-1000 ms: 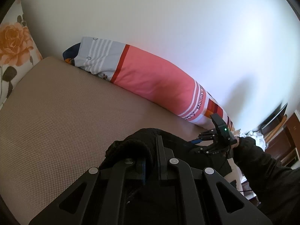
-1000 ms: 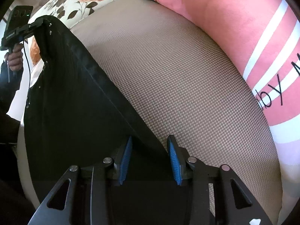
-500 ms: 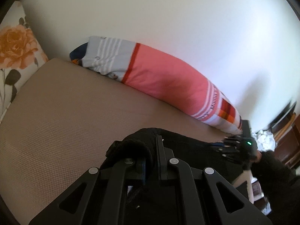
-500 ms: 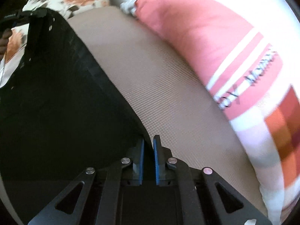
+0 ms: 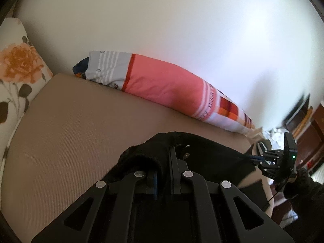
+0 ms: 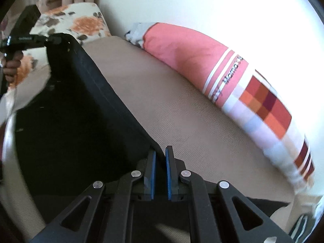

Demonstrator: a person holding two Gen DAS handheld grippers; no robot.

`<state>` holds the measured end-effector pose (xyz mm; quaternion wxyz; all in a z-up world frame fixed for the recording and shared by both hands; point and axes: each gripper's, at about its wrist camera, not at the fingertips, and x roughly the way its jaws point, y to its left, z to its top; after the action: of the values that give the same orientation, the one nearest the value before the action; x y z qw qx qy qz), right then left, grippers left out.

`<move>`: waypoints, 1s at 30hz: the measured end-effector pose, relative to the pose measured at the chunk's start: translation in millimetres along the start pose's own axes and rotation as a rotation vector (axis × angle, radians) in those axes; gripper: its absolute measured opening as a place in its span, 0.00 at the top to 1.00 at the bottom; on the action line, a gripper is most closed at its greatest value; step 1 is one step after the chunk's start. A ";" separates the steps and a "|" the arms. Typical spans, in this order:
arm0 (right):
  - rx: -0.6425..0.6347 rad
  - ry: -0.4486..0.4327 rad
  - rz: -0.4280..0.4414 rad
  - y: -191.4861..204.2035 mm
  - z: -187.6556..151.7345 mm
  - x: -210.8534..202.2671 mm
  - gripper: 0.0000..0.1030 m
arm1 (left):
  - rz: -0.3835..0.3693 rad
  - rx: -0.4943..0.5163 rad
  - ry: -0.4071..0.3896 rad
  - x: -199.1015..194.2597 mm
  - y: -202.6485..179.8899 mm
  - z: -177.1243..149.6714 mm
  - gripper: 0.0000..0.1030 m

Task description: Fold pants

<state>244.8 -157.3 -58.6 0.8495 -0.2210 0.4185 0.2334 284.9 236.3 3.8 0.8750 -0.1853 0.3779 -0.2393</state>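
Black pants (image 6: 66, 109) hang stretched between my two grippers above the tan bed (image 6: 182, 109). My left gripper (image 5: 163, 162) is shut on a bunched end of the pants (image 5: 202, 154); it also shows at the far left in the right wrist view (image 6: 45, 40). My right gripper (image 6: 160, 156) is shut on the other end of the pants' top edge; it shows in the left wrist view (image 5: 253, 159) at the right, held by a gloved hand. The lower part of the pants is hidden behind the gripper bodies.
A long pink striped pillow (image 5: 172, 89) lies along the white wall (image 5: 182, 20). A floral pillow (image 5: 18, 70) sits at the bed's left end. Dark wooden furniture (image 5: 309, 129) stands past the bed's right end.
My right gripper has closed on the pants' edge and moved right, away from the left gripper, pulling the fabric taut and lifting it off the bed. The left gripper keeps its hold.
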 end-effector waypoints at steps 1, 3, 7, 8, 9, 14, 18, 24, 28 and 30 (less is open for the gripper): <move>0.009 -0.002 0.013 8.2 -9.4 -8.6 0.93 | -0.007 0.011 0.004 -10.1 -2.5 -8.7 0.91; 0.022 0.001 0.036 21.7 -22.6 -21.4 0.93 | -0.014 0.027 0.013 -23.6 -5.9 -22.6 0.91; 0.054 0.028 0.100 46.6 -55.4 -36.0 0.94 | 0.001 0.035 0.055 -46.4 -9.5 -56.5 0.91; 0.060 0.038 0.120 52.2 -61.4 -36.9 0.94 | 0.008 0.032 0.068 -49.9 -8.7 -63.5 0.90; 0.062 0.052 0.132 58.8 -68.2 -36.2 0.94 | 0.016 0.027 0.080 -53.0 -7.8 -70.7 0.89; 0.098 0.105 0.180 80.9 -98.0 -18.5 0.94 | 0.071 -0.002 0.170 -56.2 1.7 -115.0 0.88; 0.116 0.144 0.202 89.4 -114.5 -2.7 0.94 | 0.143 0.018 0.271 -45.3 9.1 -145.2 0.86; 0.109 0.194 0.195 100.5 -125.5 19.1 0.94 | 0.282 0.120 0.376 -35.9 0.1 -169.0 0.76; 0.112 0.194 0.188 102.3 -128.5 24.4 0.93 | 0.377 0.146 0.384 -46.5 -3.2 -167.7 0.51; 0.119 0.187 0.187 101.6 -128.9 24.7 0.92 | 0.431 0.136 0.374 -54.4 -1.7 -165.2 0.44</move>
<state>120.8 -145.0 -168.2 0.7929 -0.1509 0.5277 0.2646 127.9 241.6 -70.9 0.8314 0.0056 0.5462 -0.1025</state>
